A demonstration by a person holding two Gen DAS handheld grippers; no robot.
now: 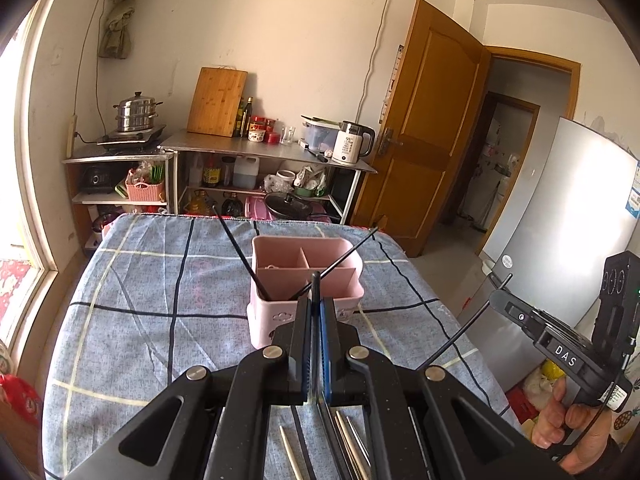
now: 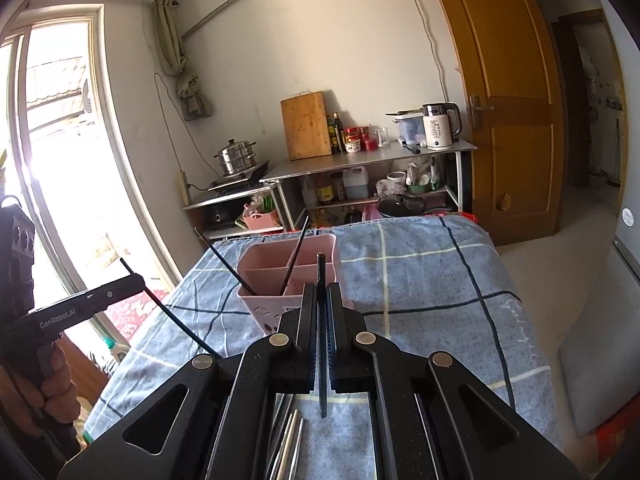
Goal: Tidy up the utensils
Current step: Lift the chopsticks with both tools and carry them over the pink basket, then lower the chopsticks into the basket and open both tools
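Note:
A pink divided utensil holder (image 1: 306, 280) stands on the blue plaid tablecloth (image 1: 160, 280); it also shows in the right wrist view (image 2: 288, 276). Two black chopsticks (image 1: 240, 254) lean in its near compartment. My left gripper (image 1: 317, 304) is shut on a black chopstick (image 1: 316, 284), just before the holder. My right gripper (image 2: 321, 292) is shut on another black chopstick (image 2: 321, 276), held upright near the holder. Several silver chopsticks (image 1: 348, 444) lie on the cloth beneath the grippers, and show in the right wrist view too (image 2: 290, 440).
Metal shelves (image 1: 264, 152) with a cutting board, kettle, pots and bottles stand beyond the table. A wooden door (image 1: 424, 128) is at the right, a fridge (image 1: 560, 220) beside the table, a window at the left.

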